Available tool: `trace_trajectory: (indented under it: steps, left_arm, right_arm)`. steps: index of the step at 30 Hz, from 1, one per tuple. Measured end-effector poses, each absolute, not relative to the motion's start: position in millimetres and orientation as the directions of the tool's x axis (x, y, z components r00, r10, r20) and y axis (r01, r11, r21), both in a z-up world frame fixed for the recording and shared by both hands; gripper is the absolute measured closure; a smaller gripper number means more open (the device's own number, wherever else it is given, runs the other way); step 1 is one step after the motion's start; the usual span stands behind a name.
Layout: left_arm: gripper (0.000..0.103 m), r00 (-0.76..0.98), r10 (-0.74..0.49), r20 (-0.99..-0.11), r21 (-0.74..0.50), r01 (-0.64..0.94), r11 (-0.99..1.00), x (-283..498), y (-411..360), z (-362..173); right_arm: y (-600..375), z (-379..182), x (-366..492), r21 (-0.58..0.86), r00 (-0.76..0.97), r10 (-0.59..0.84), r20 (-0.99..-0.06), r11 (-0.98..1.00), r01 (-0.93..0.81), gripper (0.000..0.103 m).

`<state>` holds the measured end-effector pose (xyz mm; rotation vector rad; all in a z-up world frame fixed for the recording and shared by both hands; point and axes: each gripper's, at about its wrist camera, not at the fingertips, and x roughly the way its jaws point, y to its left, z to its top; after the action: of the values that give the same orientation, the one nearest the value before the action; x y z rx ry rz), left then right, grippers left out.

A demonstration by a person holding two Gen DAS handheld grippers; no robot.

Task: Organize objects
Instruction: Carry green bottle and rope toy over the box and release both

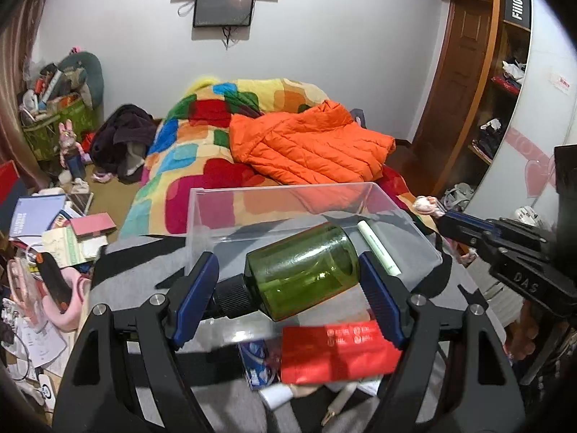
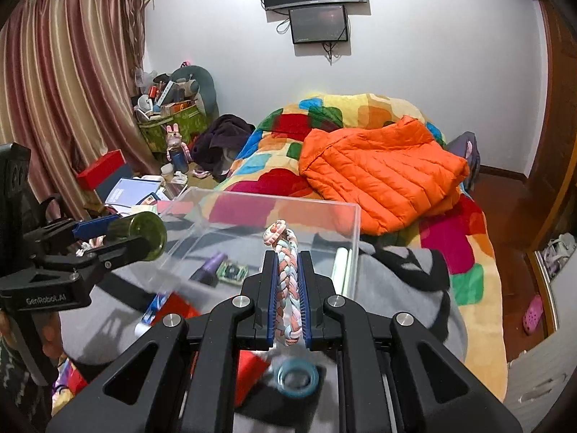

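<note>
Where readable: "GenRobot.AI" on left claw [image 2: 119, 232]

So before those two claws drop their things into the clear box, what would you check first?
1. Left gripper grips the green bottle: ok.
2. Right gripper shut on the braided rope: ok.
3. Clear box open on top: ok.
4. Free floor space inside the box, beside the white tube: ok.
5. Bottle cap tight: cannot tell.
</note>
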<state>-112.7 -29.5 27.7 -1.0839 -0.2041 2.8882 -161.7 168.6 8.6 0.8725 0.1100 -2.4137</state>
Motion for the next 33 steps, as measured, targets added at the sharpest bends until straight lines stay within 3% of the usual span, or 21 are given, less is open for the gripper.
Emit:
trace_trajectory:
  steps: [6, 14, 26, 33]
  left_arm:
    - [0.024, -0.686, 0.154, -0.711, -0.177, -0.037, -0.984, -151.6, -31.5, 14.0]
    - [0.024, -0.611, 0.158, -0.776, -0.131, -0.089, -0.987, -180.5, -16.4, -12.7]
    - [0.024, -0.536, 0.215, -0.816, -0.167, -0.137, -0.976, -184.6, -7.4, -26.5]
    - [0.019, -0.570, 0.198, -0.798, -0.134, -0.153, -0.979, -168.9, -4.9, -7.6]
  right_arm:
    - [147.4, -6.8, -194.1, 0.100, -0.577, -0.463, -0.673, -0.830, 0.549, 0.093]
    - [130.4, -40.2, -224.6, 0.088, -0.496, -0.413, -0.764, -0.828, 0.553, 0.093]
    - [124.3, -51.6, -222.4, 0.039, -0.458, -0.369, -0.809, -0.811, 0.584, 0.092]
    - [133.3, -39.4, -211.8, 0.062, -0.461, -0.399, -0.793, -0.805, 0.590, 0.072]
